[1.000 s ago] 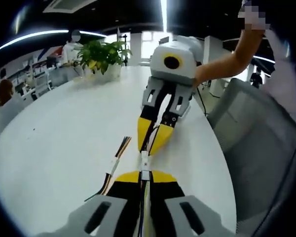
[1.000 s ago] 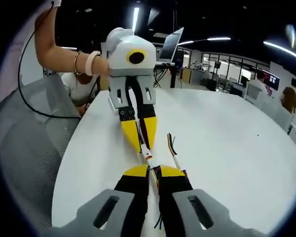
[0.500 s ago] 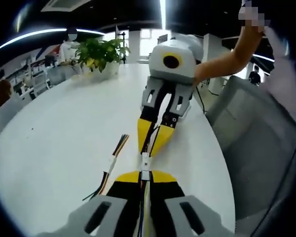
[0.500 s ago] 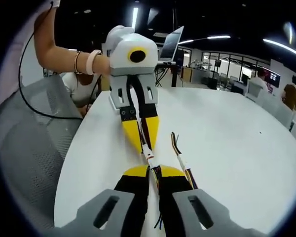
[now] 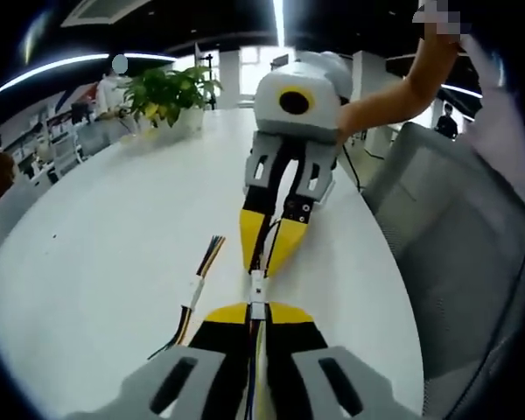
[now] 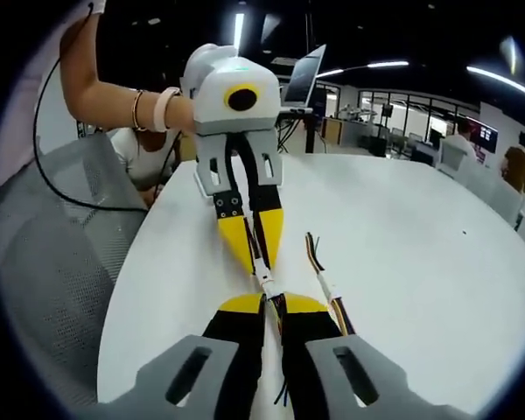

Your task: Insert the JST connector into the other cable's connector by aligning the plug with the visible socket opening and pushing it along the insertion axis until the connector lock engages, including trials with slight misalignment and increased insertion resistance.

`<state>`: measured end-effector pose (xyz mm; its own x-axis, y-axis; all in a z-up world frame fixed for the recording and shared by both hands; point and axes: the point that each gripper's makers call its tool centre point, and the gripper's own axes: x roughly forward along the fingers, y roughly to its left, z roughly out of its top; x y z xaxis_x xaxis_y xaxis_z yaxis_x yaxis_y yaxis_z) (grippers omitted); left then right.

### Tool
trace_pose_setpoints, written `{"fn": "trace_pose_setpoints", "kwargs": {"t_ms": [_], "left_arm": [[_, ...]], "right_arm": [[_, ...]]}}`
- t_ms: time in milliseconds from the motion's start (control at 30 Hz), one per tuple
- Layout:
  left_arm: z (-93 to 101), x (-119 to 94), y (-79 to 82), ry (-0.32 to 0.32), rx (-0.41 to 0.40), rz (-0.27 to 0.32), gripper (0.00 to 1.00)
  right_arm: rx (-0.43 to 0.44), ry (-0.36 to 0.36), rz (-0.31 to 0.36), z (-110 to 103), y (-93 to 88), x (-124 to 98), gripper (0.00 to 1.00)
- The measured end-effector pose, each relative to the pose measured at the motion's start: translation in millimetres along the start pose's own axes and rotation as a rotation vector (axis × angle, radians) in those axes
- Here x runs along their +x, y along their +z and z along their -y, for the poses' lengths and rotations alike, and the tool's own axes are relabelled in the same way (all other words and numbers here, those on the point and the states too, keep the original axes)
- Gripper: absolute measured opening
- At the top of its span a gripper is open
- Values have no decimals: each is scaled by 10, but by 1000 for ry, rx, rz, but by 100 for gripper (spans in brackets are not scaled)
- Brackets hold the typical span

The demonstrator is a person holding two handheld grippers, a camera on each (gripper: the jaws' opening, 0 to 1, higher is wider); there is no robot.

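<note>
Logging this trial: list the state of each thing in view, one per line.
left gripper: shut on its cable.
right gripper: shut on its cable.
white connectors: end to end between the tips; lock cannot be told.
spare cable: loose on the table, untouched.

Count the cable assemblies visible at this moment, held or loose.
3. One is clamped in the left gripper, one in the right gripper, their white connectors meeting tip to tip. A spare cable lies loose on the white table.
</note>
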<state>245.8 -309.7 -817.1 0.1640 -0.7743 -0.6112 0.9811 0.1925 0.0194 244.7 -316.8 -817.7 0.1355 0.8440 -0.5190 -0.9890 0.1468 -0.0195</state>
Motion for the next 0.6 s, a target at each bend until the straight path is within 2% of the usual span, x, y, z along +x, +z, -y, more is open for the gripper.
{"fn": "trace_pose_setpoints", "kwargs": {"t_ms": [100, 133, 167, 200, 267, 467, 600], "left_arm": [[-6, 4, 4, 1, 5, 2, 0], [2, 13, 37, -3, 0, 18, 0], [7, 19, 60, -6, 0, 24, 0], [-2, 25, 37, -1, 26, 6, 0], [1, 33, 21, -2, 21, -2, 0], [25, 30, 16, -21, 47, -9, 0], [0, 41, 34, -6, 50, -17, 0]], "right_arm": [[6, 2, 3, -3, 4, 5, 3], [23, 12, 26, -24, 42, 19, 3], [23, 4, 11, -13, 20, 21, 3], [0, 2, 3, -9, 12, 32, 3], [3, 3, -3, -9, -3, 44, 3], [-18, 14, 0, -36, -6, 42, 2], [-9, 9, 4, -13, 5, 46, 2]]}}
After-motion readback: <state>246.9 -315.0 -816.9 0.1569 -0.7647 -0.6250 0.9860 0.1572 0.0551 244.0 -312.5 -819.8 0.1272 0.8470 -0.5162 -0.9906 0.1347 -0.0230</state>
